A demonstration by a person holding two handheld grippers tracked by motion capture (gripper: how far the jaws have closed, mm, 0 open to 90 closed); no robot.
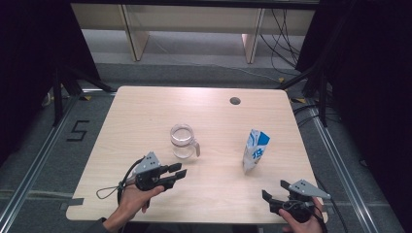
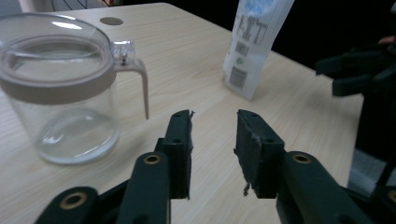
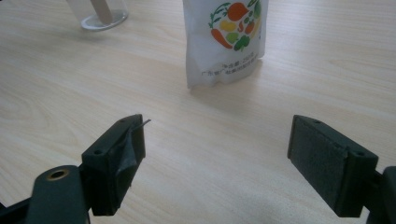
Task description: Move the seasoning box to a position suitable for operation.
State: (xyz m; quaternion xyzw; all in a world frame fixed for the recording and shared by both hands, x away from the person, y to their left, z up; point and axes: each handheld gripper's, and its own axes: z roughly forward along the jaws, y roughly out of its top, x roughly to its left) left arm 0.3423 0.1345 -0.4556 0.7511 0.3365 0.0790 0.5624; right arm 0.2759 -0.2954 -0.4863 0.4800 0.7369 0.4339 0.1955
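The pouch (image 3: 226,39) stands upright on the counter (image 1: 145,121), straight ahead of your right gripper (image 3: 215,154), whose jaws are spread wide to take it. The clear jug (image 2: 60,84) sits just ahead-left of your left gripper (image 2: 214,149), jaws parted, empty, handle turned toward them.

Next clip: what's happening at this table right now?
A person holds a gripper in each hand over a wooden table. The left gripper, jaws open and empty, points toward a clear lidded pitcher with a handle. The right gripper, jaws wide open, sits near the table's front edge, facing an upright white pouch printed with vegetables. Neither gripper touches anything yet; pitcher and pouch stand apart.
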